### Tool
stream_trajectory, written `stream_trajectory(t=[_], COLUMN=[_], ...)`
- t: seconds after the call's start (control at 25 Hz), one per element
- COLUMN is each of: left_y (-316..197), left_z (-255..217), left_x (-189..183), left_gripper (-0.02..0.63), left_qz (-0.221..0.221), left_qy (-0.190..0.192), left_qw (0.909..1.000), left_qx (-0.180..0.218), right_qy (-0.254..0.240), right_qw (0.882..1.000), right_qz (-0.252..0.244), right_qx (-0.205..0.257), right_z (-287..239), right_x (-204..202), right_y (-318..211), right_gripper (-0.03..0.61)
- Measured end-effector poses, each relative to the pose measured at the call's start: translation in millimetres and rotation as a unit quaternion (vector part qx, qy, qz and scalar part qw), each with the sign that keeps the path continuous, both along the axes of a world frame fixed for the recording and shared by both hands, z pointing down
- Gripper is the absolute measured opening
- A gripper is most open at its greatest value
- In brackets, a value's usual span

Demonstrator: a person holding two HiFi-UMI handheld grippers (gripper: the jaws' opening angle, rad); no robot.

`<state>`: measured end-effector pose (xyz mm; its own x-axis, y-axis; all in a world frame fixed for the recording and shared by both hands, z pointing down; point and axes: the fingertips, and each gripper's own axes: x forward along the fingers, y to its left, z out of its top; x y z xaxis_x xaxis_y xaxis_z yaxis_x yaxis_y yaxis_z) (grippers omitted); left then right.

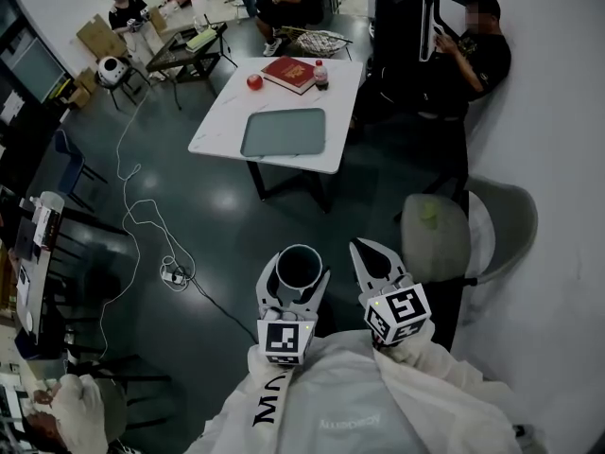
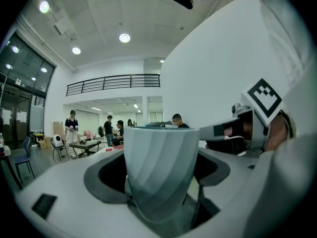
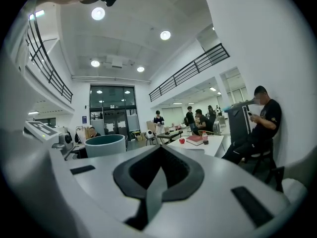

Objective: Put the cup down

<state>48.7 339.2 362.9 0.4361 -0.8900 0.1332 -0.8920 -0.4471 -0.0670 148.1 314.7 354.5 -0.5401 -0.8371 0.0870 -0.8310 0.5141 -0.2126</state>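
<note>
The left gripper (image 1: 296,284) is pinching a pale, ribbed cup (image 2: 161,167), its jaws pressing on either side of the cup's body. The cup is standing upright between them with its dark mouth facing up, and it is hanging in the air over the dark floor (image 1: 217,244), well short of the white desk (image 1: 223,121) that is standing ahead of the gripper. Just beside it, on the person's other side, the right gripper (image 3: 157,172) is holding nothing, its jaws pressed together. From there the cup's rim is showing just off to the left. On the desk, far ahead of both grippers, a grey tray (image 1: 284,132) is lying nearest, and beyond it a red book (image 1: 289,73), a small bottle (image 1: 321,74) and a red apple (image 1: 254,81) are sitting. A grey chair (image 1: 501,225) is standing just ahead of the right gripper, to its right.
</note>
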Motion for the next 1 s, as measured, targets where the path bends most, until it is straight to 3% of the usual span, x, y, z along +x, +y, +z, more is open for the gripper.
stream_trajectory(t=[1.0], left_y=[-109.5], left_z=[20.0], left_x=[-77.0], left_gripper=[0.397], left_qz=[-0.026], left_qy=[0.026], left_qw=[0.9992], left_qx=[-0.017], right_qy=[0.035], right_qw=[0.998], right_qz=[-0.035], right_qx=[-0.035], right_z=[30.6], right_x=[-79.4], right_y=[-98.5], right_gripper=[0.006])
